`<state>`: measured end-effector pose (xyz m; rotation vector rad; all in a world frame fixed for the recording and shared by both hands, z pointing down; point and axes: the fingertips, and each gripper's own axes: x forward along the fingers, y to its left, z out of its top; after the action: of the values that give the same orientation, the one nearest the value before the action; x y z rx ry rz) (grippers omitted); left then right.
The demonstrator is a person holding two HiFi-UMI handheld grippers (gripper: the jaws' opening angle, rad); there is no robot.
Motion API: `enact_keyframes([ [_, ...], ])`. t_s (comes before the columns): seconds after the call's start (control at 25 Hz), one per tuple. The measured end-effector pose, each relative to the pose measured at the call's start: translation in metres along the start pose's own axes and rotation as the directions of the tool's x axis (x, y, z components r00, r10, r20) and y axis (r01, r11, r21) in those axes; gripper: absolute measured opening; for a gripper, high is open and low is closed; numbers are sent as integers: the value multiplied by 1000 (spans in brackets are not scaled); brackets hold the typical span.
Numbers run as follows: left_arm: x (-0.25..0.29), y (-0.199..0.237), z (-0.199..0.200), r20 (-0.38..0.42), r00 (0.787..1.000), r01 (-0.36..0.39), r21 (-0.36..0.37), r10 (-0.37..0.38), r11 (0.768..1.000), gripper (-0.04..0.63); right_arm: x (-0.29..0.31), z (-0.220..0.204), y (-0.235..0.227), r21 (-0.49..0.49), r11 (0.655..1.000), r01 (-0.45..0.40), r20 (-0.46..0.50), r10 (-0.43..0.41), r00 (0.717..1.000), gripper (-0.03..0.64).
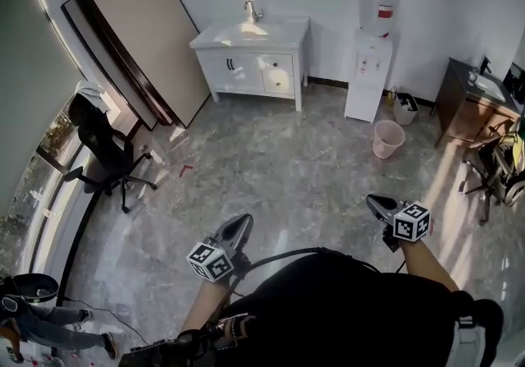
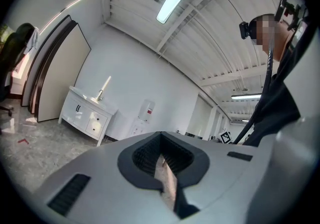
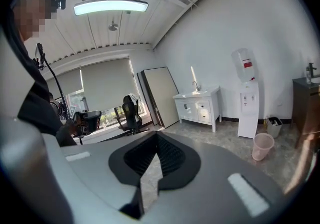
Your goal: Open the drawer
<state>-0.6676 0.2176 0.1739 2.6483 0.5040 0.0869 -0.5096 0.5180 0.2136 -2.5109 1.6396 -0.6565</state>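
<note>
Grey marbled floor [image 1: 271,176] fills the middle of a white-walled room, and at its far edge, against the back wall, stands a white vanity cabinet [image 1: 246,70] with a basin and tap on top. Its two drawers [image 1: 277,74] sit one above the other in the right half of the front, beside a pair of doors with dark handles; both drawer fronts look flush with the cabinet. Just right of the cabinet, along the same wall, is a white water dispenser [image 1: 371,66], and near its foot a pink bin [image 1: 388,139] stands on the floor. Large flat boards [image 1: 139,37] lean in the far left corner, with a black office chair [image 1: 102,148] before them at the floor's left edge. A dark wooden cabinet [image 1: 467,107] stands at the right edge.

Both grippers are held well apart from the vanity, over the near part of the floor. The left gripper [image 1: 240,224] has its jaws pressed together with nothing between them. The right gripper [image 1: 376,203] likewise has its jaws closed on nothing.
</note>
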Motion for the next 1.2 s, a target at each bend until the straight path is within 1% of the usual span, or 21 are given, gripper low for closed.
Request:
enact_keyframes([
  [0.08,42,-6,2,10,1000,0,-8,0,1000,0,3,18,-34,-14,1000,-20,-4,20,1000,2],
  [0.24,123,-16,7,15,1000,-1,5,1,1000,0,1,53,-100,-67,997,-50,-16,49,999,2],
  [0.36,181,-21,10,27,999,22,-1,-22,1000,0,-3,76,-149,-77,996,-47,-8,47,999,2],
  [0.48,228,-27,5,2,999,51,9,-51,999,0,-4,91,-191,-76,996,-35,-2,35,999,2],
  [0.64,275,-18,4,-25,997,72,7,-71,997,0,2,104,-237,-59,998,-9,1,9,1000,2],
  [0.8,316,17,12,-34,994,99,-3,-99,995,0,27,118,-272,-52,998,27,7,-27,1000,2],
  [0.92,350,50,21,-37,989,144,-15,-144,989,0,52,130,-291,-55,997,60,3,-60,998,2],
  [1.0,372,74,33,-43,982,181,-19,-182,983,0,72,144,-303,-64,994,93,7,-92,996,2],
  [1.08,395,102,48,-62,976,209,-28,-210,978,0,92,161,-318,-48,990,135,22,-134,991,2],
  [1.2,428,141,76,-86,962,257,-14,-257,966,0,124,190,-337,-28,983,181,46,-179,983,2],
])
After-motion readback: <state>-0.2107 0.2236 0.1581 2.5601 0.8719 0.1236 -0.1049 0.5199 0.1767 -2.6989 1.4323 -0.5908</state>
